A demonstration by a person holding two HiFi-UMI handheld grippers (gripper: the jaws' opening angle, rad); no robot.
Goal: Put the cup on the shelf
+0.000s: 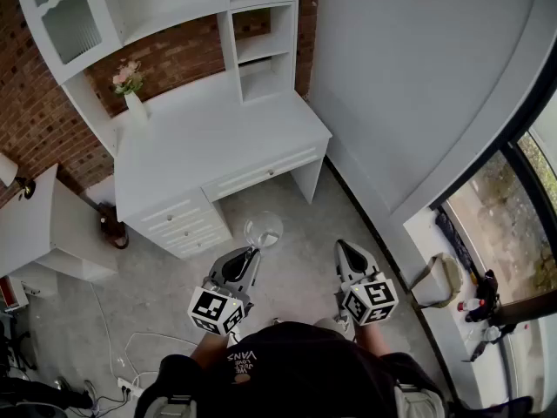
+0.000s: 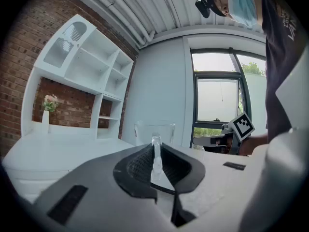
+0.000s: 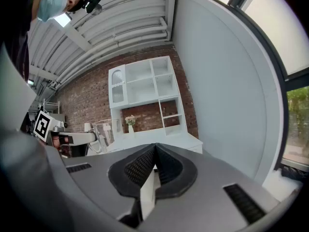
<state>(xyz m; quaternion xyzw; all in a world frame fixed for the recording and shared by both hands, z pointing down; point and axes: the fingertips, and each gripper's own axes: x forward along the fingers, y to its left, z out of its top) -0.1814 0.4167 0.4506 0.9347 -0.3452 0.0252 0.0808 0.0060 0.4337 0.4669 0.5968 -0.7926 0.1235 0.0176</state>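
A clear glass cup (image 1: 263, 231) hangs over the grey floor in front of the white desk (image 1: 209, 142), and my left gripper (image 1: 252, 252) is shut on its wall. In the left gripper view the pads pinch the glass wall (image 2: 155, 149), with the cup's body (image 2: 154, 131) beyond the tips. The white shelf unit (image 1: 261, 55) stands on the desk's back against the brick wall. My right gripper (image 1: 344, 251) is level beside the left one, jaws shut on nothing (image 3: 155, 152). The right gripper view shows the cup (image 3: 104, 128) at its left and the shelf unit (image 3: 145, 86) ahead.
A white vase with pink flowers (image 1: 130, 92) stands on the desk's left back. A low white cabinet (image 1: 43, 229) is at the left, with cables (image 1: 117, 355) on the floor. The white wall (image 1: 409, 77) and a window sill with a bag (image 1: 439, 277) run along the right.
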